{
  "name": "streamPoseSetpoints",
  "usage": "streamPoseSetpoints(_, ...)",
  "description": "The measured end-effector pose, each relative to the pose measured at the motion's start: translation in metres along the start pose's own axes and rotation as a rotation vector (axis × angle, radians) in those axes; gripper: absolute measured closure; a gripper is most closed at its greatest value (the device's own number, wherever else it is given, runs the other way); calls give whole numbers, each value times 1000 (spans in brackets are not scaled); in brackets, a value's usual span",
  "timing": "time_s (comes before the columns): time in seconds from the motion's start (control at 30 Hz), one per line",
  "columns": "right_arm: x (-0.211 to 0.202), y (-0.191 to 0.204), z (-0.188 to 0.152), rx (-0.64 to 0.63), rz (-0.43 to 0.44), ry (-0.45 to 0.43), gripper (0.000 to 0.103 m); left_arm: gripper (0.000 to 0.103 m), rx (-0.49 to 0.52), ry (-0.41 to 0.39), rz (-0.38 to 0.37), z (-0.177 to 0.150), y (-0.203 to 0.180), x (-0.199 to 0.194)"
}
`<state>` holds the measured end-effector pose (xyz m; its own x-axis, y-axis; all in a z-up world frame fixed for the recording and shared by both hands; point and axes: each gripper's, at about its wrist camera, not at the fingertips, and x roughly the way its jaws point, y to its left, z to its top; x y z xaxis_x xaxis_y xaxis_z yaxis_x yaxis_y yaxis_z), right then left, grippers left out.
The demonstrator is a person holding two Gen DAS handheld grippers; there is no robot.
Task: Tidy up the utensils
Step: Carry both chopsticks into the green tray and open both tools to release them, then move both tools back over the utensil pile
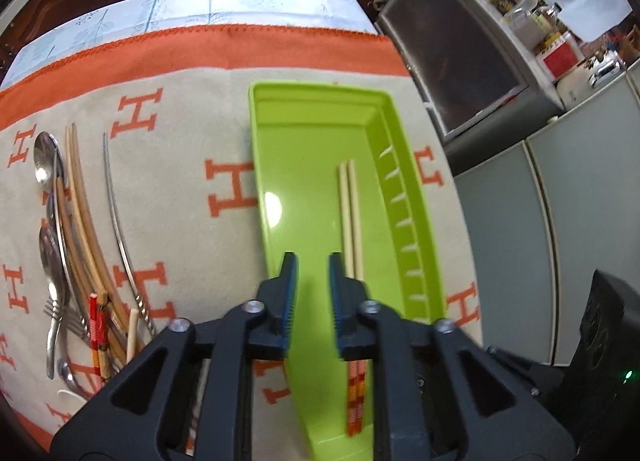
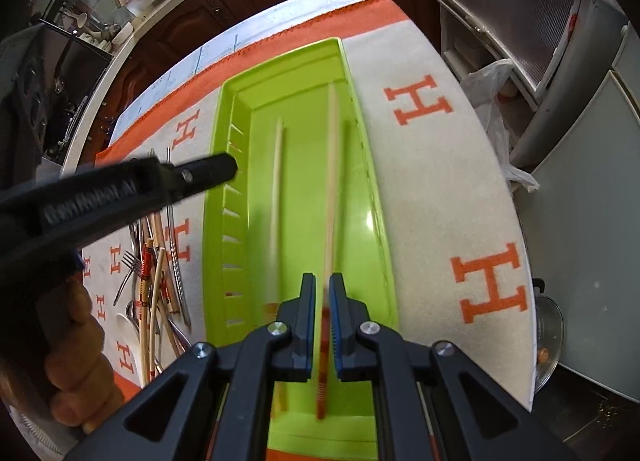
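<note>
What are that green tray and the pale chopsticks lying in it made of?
The green tray looks like glossy moulded plastic: uniform bright colour and a sharp light reflection on its floor. The pale chopsticks look like matte bamboo or wood, cream-coloured without shine, though light plastic cannot be ruled out.

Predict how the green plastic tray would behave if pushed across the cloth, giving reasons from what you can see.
The tray is probably light: thin moulded plastic walls, holding only chopsticks. It would likely slide flat rather than tip, being long, shallow and flat-bottomed. The cloth looks soft and may drag or bunch under it. The chopsticks may well skid over its glossy floor.
</note>
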<state>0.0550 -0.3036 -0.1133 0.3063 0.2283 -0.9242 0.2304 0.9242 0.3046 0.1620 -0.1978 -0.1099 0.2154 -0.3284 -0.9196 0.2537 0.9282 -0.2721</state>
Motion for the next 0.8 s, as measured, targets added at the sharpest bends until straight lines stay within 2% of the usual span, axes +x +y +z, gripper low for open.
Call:
streamPoseSetpoints(0.1, 1, 1, -4, -5, -5, 2, 85, 81, 15, -6, -32, -10, 1, -9)
streamPoseSetpoints(0.13, 1, 1, -5, -7, -4, 0, 81, 78, 24, -5, -28, -13, 0, -14)
streamPoseSetpoints(0.17, 1, 2, -7, -9, 0, 0, 80, 66, 31, -9, -8, -16, 0, -19)
streamPoseSetpoints(0.23, 0, 5, -9, -12, 6, 1, 80, 53, 39, -33, 5, -21, 2, -32)
streamPoseSetpoints(0.33, -4, 10, -12, -15, 13, -6, 80, 52, 66, -87, -5, -29, 6, -55)
streamPoseSetpoints(0.47, -12, 18, -18, -28, 22, -27, 80, 52, 131, -186, 41, -44, 15, -90)
streamPoseSetpoints(0.57, -19, 25, -22, -43, 35, -41, 80, 52, 124, -247, 45, -56, 33, -116)
streamPoseSetpoints(0.8, -33, 51, -32, -106, 71, -73, 80, 52, 80, -236, 134, -74, 91, -156)
